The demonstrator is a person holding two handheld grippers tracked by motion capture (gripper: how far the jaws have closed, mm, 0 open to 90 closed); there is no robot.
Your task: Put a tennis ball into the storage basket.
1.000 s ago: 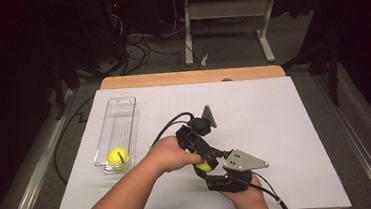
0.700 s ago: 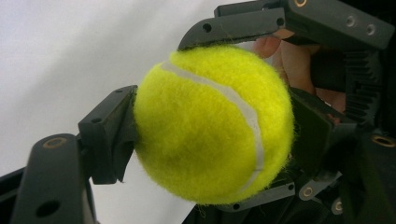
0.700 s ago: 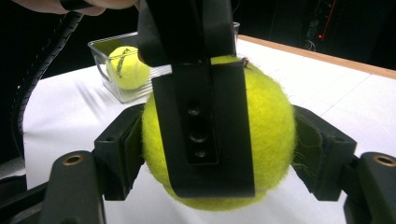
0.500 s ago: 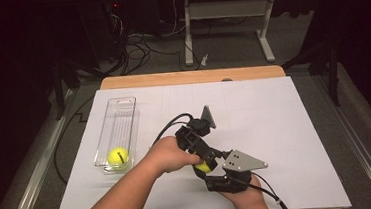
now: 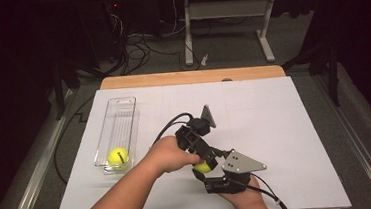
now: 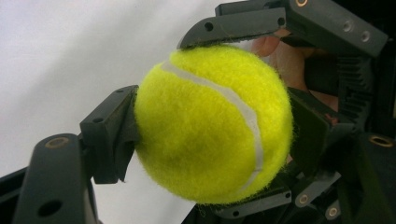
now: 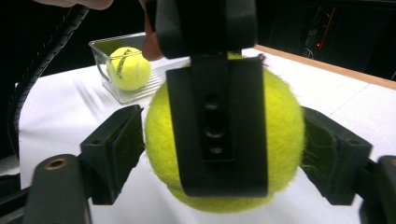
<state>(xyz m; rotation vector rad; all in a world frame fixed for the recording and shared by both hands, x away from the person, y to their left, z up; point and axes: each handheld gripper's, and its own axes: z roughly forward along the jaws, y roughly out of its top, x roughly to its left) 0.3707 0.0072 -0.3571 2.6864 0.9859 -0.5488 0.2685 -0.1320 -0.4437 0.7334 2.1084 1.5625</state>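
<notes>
A yellow tennis ball (image 5: 202,168) hangs just above the white sheet between both grippers. My left gripper (image 6: 210,140) is shut on it, its pads pressing the ball's two sides. One left jaw runs down the front of the ball (image 7: 224,140) in the right gripper view. My right gripper (image 7: 224,149) straddles the same ball from the near side. Its jaws have just been opening, and a thin gap shows between the left pad (image 7: 119,149) and the ball. A second tennis ball (image 5: 118,156) lies in the near end of a clear tray (image 5: 119,114).
The white sheet (image 5: 275,117) covers the table, with a wooden edge (image 5: 191,77) at the back. The clear tray (image 7: 100,51) stands at the left. Black cables trail from both grippers. Dark floor, cables and a stand lie beyond the table.
</notes>
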